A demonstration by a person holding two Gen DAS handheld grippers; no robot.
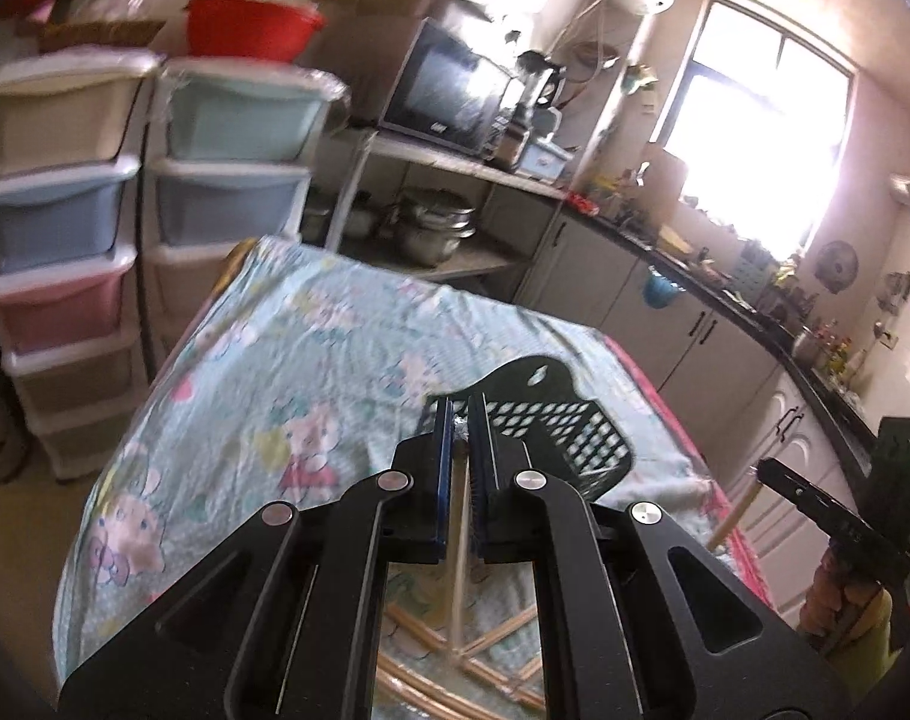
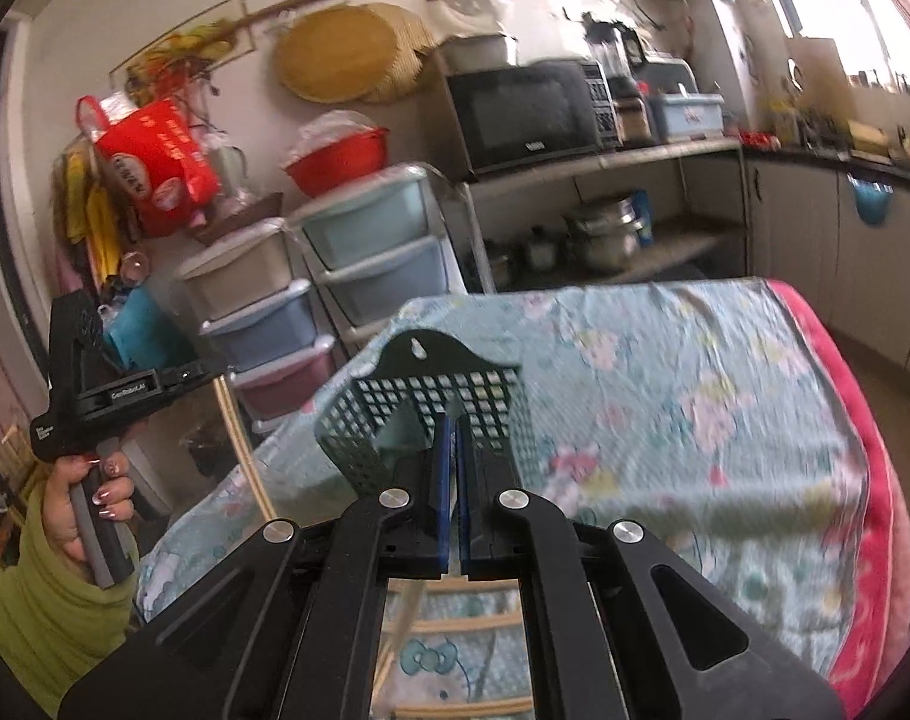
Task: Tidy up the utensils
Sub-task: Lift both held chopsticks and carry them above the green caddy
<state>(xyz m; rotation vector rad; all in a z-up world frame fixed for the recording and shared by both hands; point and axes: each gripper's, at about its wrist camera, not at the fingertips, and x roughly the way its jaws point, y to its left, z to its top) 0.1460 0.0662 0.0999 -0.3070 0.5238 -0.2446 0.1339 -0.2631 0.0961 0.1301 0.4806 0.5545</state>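
The left gripper [image 1: 462, 420] has its jaws clenched on a thin pale wooden stick, a chopstick [image 1: 456, 588] by the look of it, which hangs down between the blue pads and shows through the gap in the gripper frame. In the right wrist view the same gripper [image 2: 206, 373] appears at the left edge, held by a hand [image 2: 92, 495] in a green sleeve, with the chopstick running down from it across the edge of the tabletop.

The right gripper [image 2: 455, 426] has its jaws pressed together too, and a pale stick [image 2: 408, 606] shows below the pads; its upper end is hidden by the pads, so I cannot be sure where the grip sits. In the left wrist view this gripper [image 1: 760, 468] is cut off at the right edge, with a stick slanting down beneath it.

A dark green lattice basket [image 1: 580, 426] stands on the tabletop [image 1: 311, 324], which is covered by a light blue cartoon-print cloth with a pink edge. Each gripper blocks part of the basket, and its inside is hard to make out.

More chopsticks [image 1: 496, 669] lie crossed on the cloth close under the left gripper, seen only through the frame and cut off by it. Motion blur softens the stacked plastic drawers [image 1: 59, 210] and microwave [image 1: 449, 90] behind.
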